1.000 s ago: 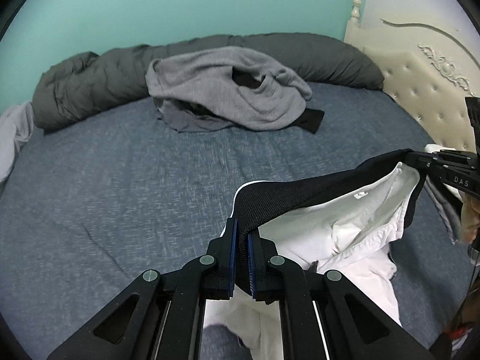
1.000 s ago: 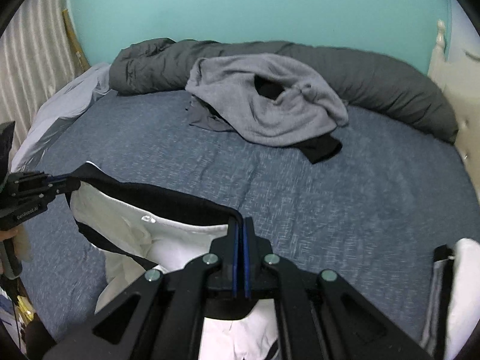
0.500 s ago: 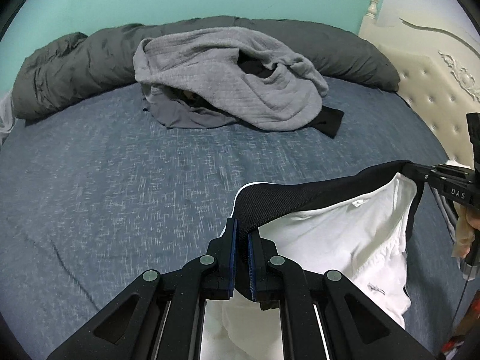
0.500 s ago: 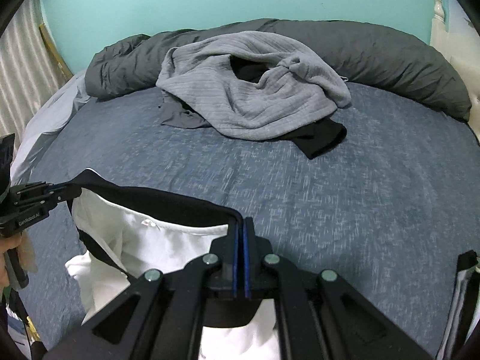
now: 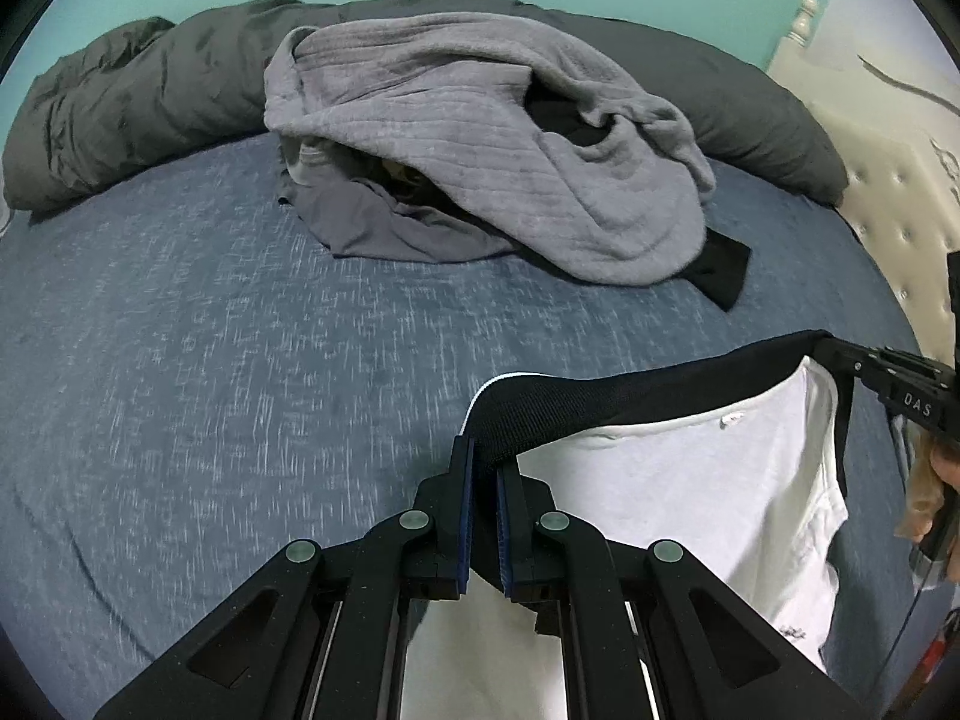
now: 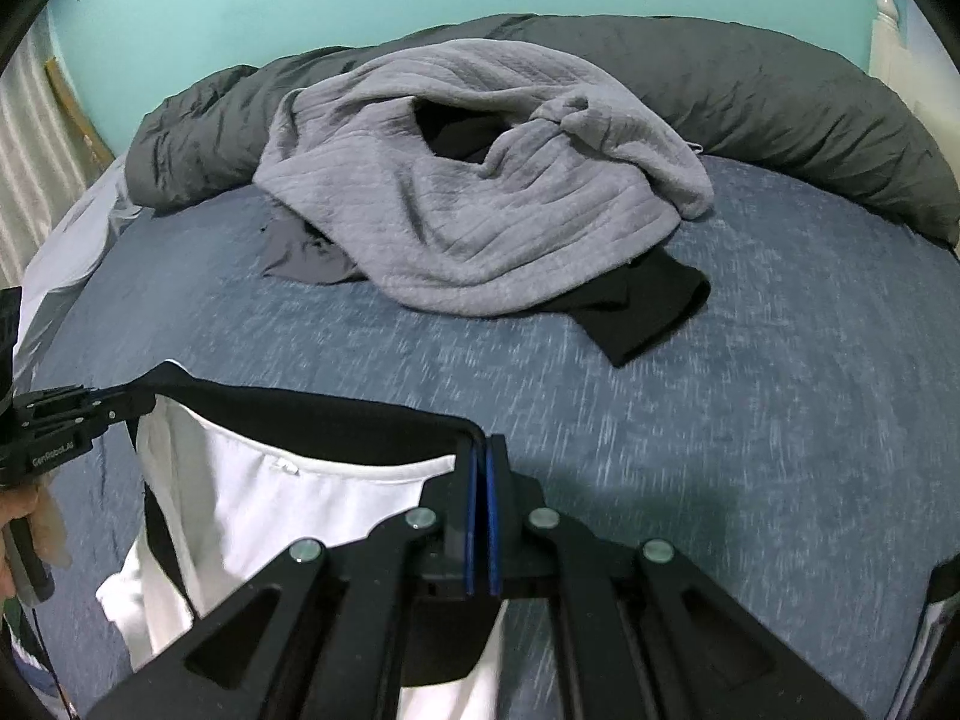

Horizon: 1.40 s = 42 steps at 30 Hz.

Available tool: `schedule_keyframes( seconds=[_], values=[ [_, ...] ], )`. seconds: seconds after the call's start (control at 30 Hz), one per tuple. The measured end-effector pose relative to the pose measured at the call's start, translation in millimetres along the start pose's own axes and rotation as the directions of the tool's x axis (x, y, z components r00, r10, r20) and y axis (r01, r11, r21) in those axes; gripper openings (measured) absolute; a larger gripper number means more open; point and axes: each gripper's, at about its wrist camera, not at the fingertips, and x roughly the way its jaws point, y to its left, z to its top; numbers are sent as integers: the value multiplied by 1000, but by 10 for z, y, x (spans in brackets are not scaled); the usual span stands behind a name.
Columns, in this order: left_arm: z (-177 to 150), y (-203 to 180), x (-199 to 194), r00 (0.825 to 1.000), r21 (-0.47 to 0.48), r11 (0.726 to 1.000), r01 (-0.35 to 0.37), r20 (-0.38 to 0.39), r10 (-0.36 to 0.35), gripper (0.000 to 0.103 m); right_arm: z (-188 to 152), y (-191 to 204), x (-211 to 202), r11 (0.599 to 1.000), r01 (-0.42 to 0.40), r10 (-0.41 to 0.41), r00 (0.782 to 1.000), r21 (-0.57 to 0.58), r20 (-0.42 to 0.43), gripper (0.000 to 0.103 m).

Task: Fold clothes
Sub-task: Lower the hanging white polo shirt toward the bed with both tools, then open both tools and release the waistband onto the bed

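Observation:
A white garment (image 5: 690, 480) with a black waistband (image 5: 600, 396) hangs stretched above the blue bedsheet (image 5: 210, 360). My left gripper (image 5: 486, 450) is shut on one end of the waistband. My right gripper (image 5: 840, 360) grips the other end, at the right edge of the left wrist view. In the right wrist view the right gripper (image 6: 480, 447) is shut on the waistband (image 6: 312, 420), and the left gripper (image 6: 138, 399) pinches its far end at the left. The white cloth (image 6: 288, 498) droops below the band, its lower part hidden behind the fingers.
A grey ribbed sweater (image 5: 480, 138) lies heaped on a dark grey garment (image 5: 384, 222) and a black one (image 5: 720, 270) mid-bed. A rolled dark duvet (image 5: 120, 96) lines the far edge. A cream tufted headboard (image 5: 888, 168) stands at the right. A hand (image 5: 936, 480) holds the right gripper.
Both grippers have moved forward and down over the bed with the garment, so the clothes heap looks nearer and larger. The waistband stays stretched between them.

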Motion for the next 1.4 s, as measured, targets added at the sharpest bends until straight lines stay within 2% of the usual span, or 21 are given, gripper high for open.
schedule_keyframes(
  seconds=[0.3,0.6,0.77,0.87,0.93,1.03,1.07,1.1,1.13,1.2,1.3,1.4],
  values=[
    [273,144,436,999,-34,999,-18,-44,17,7,302,-52,429,998,58,-58,998,-15,-23,2],
    [267,263,928,995,-64,997,-47,-86,41,6,216,-128,1044,996,91,-91,992,-4,-91,2],
    [199,271,1117,996,-70,997,-34,-88,28,7,170,-130,1274,996,94,-94,989,-3,-115,2],
    [177,274,1139,996,-65,997,-34,-84,28,14,150,-146,1329,997,70,-69,991,11,-117,6],
    [176,299,1086,997,-77,997,-30,-73,24,40,161,-156,1304,998,57,-55,993,14,-108,6],
    [154,352,952,999,-98,995,-16,-46,12,61,171,-166,1206,999,20,-18,996,32,-87,21],
    [147,365,924,999,-100,995,-18,-44,13,62,172,-168,1148,999,10,-8,998,35,-67,37],
    [142,379,893,999,-104,994,-18,-41,14,63,172,-174,1100,999,-5,7,999,43,-50,59],
    [136,395,862,999,-109,994,-19,-39,15,63,172,-188,1055,998,-26,28,999,56,-39,64],
    [117,415,746,1000,-118,993,-11,-7,10,63,181,-212,984,996,-50,52,998,72,-31,65],
    [59,404,535,997,-87,995,-55,43,58,63,173,-227,791,995,-57,54,998,82,30,65],
    [-31,417,314,992,-64,994,-85,84,90,63,87,-243,589,991,-101,94,992,87,82,65]
  ],
)
